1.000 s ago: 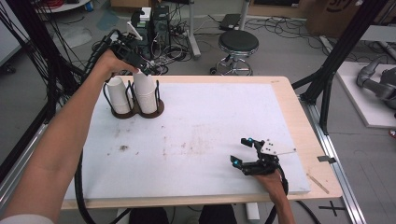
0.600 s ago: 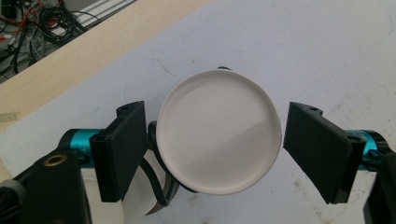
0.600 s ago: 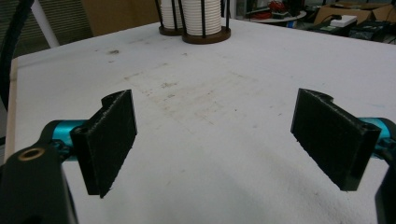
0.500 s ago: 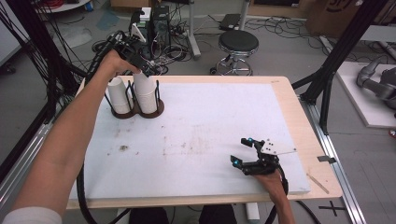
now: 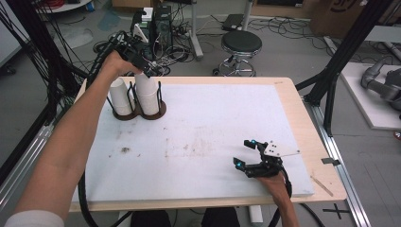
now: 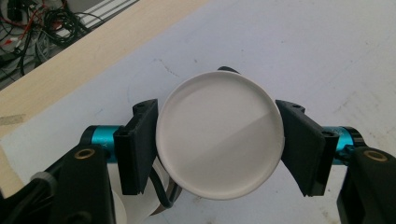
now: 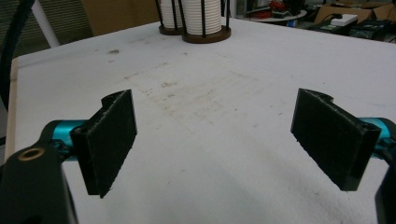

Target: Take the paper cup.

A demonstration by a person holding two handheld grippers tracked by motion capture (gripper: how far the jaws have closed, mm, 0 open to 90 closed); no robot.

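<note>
High view: left gripper (image 5: 142,66) sits over the right cup stack (image 5: 148,94) in the holder (image 5: 156,112) at the table's (image 5: 283,90) far-left corner; right gripper (image 5: 250,153) rests near the front edge. Left gripper view: jaws bracket the top cup (image 6: 219,140), seemingly touching its rim, so likely gripping to lift one off; next move needs a straight pull up. Right gripper view: jaws spread wide, holding nothing.

Right gripper (image 7: 215,144) fingers (image 7: 109,140) spread wide above the stained white table (image 7: 210,93).

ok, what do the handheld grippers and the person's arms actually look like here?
Both grippers are black, with flat rectangular black jaw pads and teal metal barrels at the pad mounts. The right gripper carries a grey three-cornered plate on top and small teal lights near its tips; a black cable trails from it. The left gripper trails a thick black cable too. The forearms are bare; a white sleeve shows on the left arm.
</note>
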